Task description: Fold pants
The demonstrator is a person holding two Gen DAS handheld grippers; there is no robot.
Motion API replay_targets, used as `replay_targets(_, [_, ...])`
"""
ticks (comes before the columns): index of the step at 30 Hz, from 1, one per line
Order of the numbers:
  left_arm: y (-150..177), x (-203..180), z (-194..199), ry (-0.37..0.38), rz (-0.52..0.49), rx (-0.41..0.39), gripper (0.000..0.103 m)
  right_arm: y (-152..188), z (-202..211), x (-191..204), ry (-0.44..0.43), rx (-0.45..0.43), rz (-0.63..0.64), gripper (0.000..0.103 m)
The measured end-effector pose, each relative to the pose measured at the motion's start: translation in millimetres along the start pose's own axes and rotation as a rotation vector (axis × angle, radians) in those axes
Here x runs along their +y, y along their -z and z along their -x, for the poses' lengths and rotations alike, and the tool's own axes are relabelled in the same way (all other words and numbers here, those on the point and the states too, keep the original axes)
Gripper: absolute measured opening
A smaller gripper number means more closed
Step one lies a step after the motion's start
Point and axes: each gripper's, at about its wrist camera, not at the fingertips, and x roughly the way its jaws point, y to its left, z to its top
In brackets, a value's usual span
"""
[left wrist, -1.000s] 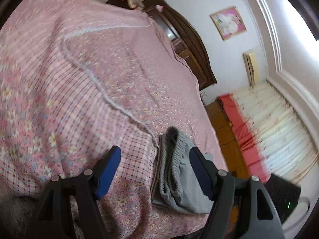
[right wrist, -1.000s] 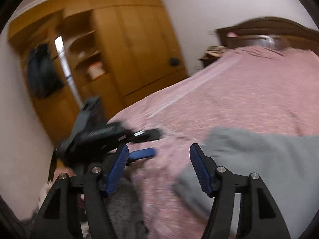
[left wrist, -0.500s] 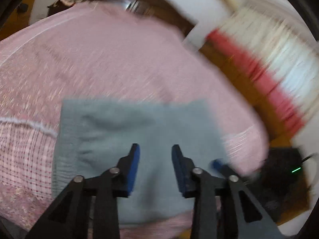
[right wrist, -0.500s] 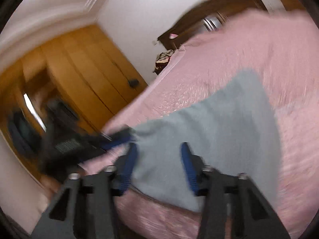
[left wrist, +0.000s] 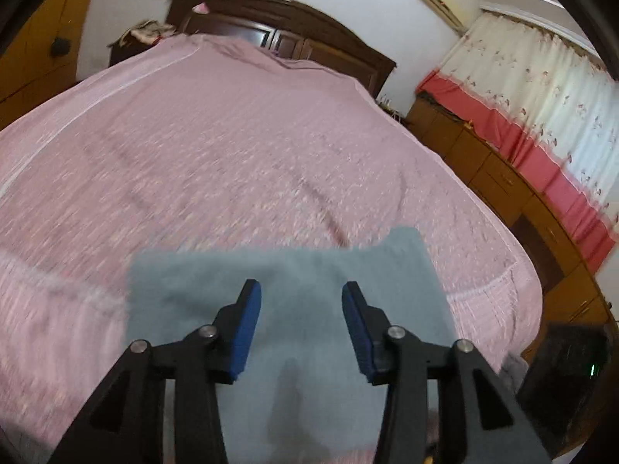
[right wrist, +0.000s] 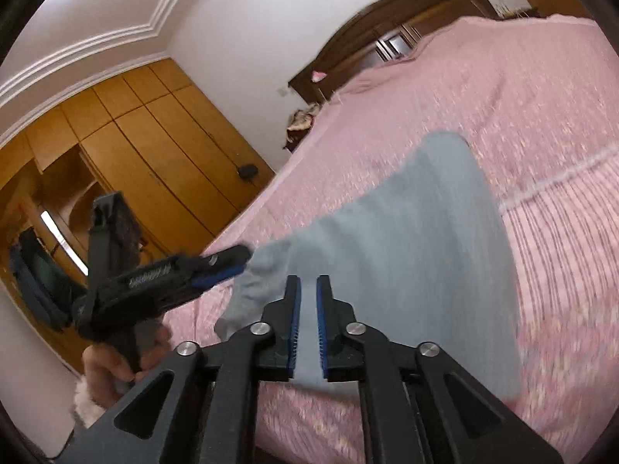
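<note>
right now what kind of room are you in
A bedroom, most likely in a home. A wide bed with a pink cover fills the view, a dark wooden headboard stands against the wall, and a wooden wardrobe lines one side. Grey pants lie on the bed.

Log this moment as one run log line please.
stage: fold pants | pants: grey, flat on pink bed | left gripper: opening above pants | right gripper: closing over pants

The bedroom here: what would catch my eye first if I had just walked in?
Probably the big pink bedspread filling the room, with grey pants spread flat at its near edge. Over them, the left claw is opening and the right claw is closing, cloth seen between its pads. Behind stand a dark headboard and, at right, a red-and-white curtain.
</note>
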Motion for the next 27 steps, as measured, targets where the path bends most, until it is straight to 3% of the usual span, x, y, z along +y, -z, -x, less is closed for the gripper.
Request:
replay_targets(2, [-3, 8, -26, -0.120, 0.002, 0.012, 0.045, 18, -16, -21, 0.094, 0.076, -0.041, 0.011])
replay_targets(3, [-1, 16, -37, -0.160, 0.007, 0.028, 0.039, 31, -21, -35, 0.086, 0.096, -0.087, 0.001])
replay_targets(6, [2, 38, -51, -0.188, 0.043, 0.060, 0.020, 40, -16, -47, -0.002, 0.039, -0.118, 0.001])
replay_targets(7, [1, 41, -47, -0.176, 0.070, 0.056, 0.020, 39, -15, -46, 0.002, 0.042, -0.107, 0.001])
replay_targets(9, [1, 31, -32, -0.138, 0.117, 0.025, 0.026, 36, -17, -43, 0.018, 0.044, -0.085, 0.001])
replay_targets(11, [5, 20, -19, -0.091, 0.095, -0.018, 0.031, 37, -22, -42, 0.023, 0.034, -0.071, 0.001])
replay_targets(13, [12, 15, -23, -0.133, 0.058, -0.021, 0.031, 37, -24, -43, 0.018, 0.030, -0.068, 0.001])
replay_targets(15, [21, 23, -43, -0.185, 0.046, 0.041, 0.030, 39, -23, -42, 0.007, 0.036, -0.079, 0.001])
replay_targets(18, [26, 19, -40, -0.208, 0.006, 0.020, 0.030, 39, -25, -39, 0.002, 0.039, -0.077, 0.001])
replay_targets(19, [27, 13, -34, -0.218, -0.003, 0.014, 0.033, 43, -19, -40, 0.003, 0.038, -0.072, 0.001])
replay_targets(21, [31, 1, -25, -0.187, -0.045, -0.017, 0.048, 44, -24, -41, 0.003, 0.036, -0.071, 0.001])
replay_targets(24, [48, 5, -34, -0.295, -0.096, -0.009, 0.052, 44, -26, -41, 0.001, 0.036, -0.075, 0.001])
replay_targets(27, [59, 9, -34, -0.271, -0.124, -0.036, 0.052, 46, -23, -41, 0.003, 0.037, -0.068, 0.001])
